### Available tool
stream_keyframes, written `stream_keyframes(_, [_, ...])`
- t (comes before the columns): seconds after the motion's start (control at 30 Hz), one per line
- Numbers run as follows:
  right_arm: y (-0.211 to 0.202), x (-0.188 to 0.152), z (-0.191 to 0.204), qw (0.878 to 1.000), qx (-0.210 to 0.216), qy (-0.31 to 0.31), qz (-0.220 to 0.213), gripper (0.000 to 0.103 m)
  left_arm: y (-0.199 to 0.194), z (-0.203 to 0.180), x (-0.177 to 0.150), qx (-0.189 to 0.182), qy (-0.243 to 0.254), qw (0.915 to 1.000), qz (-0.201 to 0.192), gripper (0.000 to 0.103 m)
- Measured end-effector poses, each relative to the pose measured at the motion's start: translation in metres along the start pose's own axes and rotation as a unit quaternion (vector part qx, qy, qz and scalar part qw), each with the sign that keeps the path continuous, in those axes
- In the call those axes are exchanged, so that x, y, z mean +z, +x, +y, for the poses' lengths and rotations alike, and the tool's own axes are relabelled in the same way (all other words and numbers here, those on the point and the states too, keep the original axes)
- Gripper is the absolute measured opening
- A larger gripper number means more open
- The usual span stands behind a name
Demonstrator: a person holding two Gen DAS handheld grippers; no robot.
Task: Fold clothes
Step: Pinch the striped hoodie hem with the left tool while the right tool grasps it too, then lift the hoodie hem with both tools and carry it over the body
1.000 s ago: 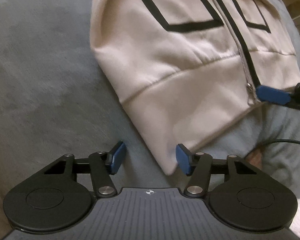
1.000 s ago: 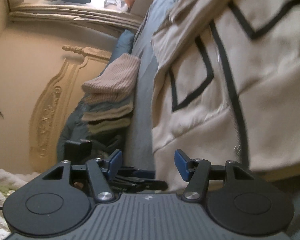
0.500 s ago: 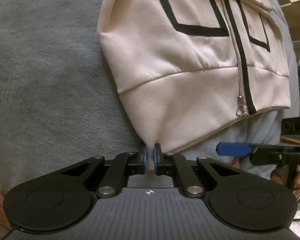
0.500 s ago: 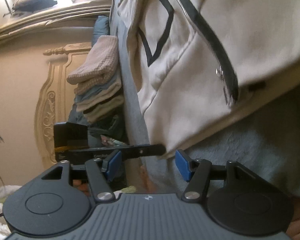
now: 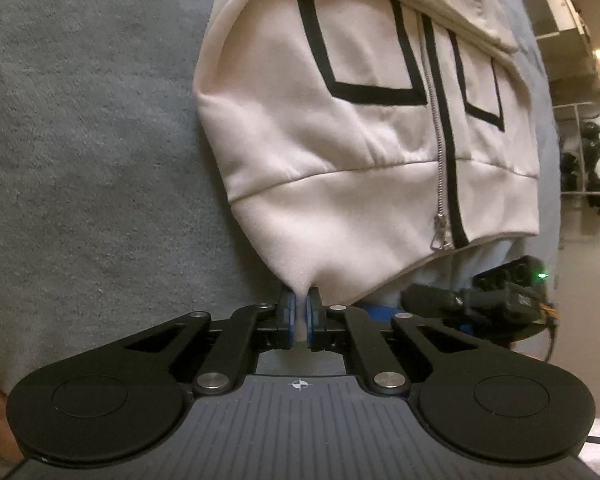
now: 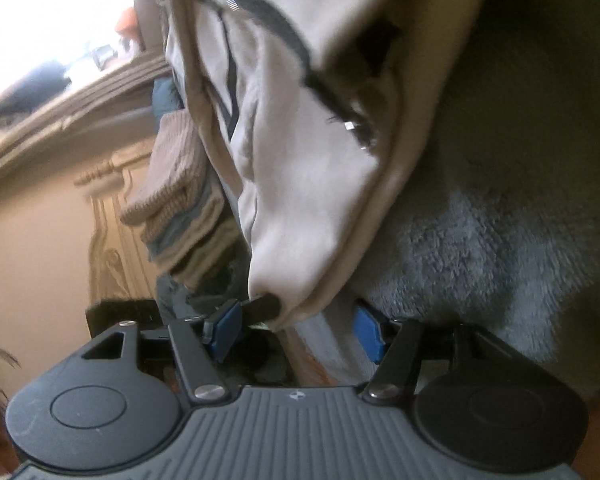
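Observation:
A cream zip-up jacket (image 5: 340,132) with black stripe outlines lies on a grey fleece blanket (image 5: 80,140), its zip pull (image 5: 440,236) near the hem. My left gripper (image 5: 299,312) is shut on the hem's near corner, which bunches between the blue pads. In the right wrist view the same jacket (image 6: 300,184) hangs close and blurred above my right gripper (image 6: 296,328). That gripper is open, its blue pads on either side of the hem's lower edge without touching it. The right gripper (image 5: 384,312) also shows low under the hem in the left wrist view.
A stack of folded knitwear (image 6: 184,200) rests on the bed beside a carved cream headboard (image 6: 112,248). A bright window ledge (image 6: 52,80) with objects runs above. Dark gear (image 5: 584,168) and shelving stand at the far right of the left wrist view.
My left gripper closed on the jacket's hem corner and holds it. The right gripper swung in under the hem edge, staying open; the jacket now fills more of its view.

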State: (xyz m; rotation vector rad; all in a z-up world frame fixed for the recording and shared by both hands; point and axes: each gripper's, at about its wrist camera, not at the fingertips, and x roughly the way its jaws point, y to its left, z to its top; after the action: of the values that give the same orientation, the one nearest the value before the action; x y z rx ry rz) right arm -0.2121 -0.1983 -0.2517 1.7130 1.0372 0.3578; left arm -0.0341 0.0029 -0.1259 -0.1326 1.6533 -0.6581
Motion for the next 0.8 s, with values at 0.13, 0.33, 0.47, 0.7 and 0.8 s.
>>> stream_keyframes(0.13, [0.007,0.004,-0.005,1.0,0.016,0.022,-0.006,0.063,-0.005,-0.005,-0.002,-0.014,0.007,0.9998,-0.007,0.003])
stream_keyframes(0.33, [0.012,0.001,-0.009,0.998,0.032,0.044,-0.025,0.054,-0.01,-0.006,0.001,-0.052,0.003,0.9985,-0.016,0.003])
stream_keyframes(0.47, [0.014,-0.001,-0.01,0.996,0.059,0.056,-0.039,0.049,-0.009,-0.007,0.002,-0.065,-0.004,0.9978,-0.015,0.002])
stream_keyframes(0.7, [0.027,0.004,-0.005,0.994,0.082,0.054,-0.054,0.024,-0.005,-0.004,0.003,-0.071,-0.019,0.9972,-0.006,0.003])
stream_keyframes(0.8, [0.029,0.006,-0.001,0.995,0.076,0.04,-0.056,0.013,0.003,0.005,0.005,-0.076,-0.048,0.9959,0.011,0.003])
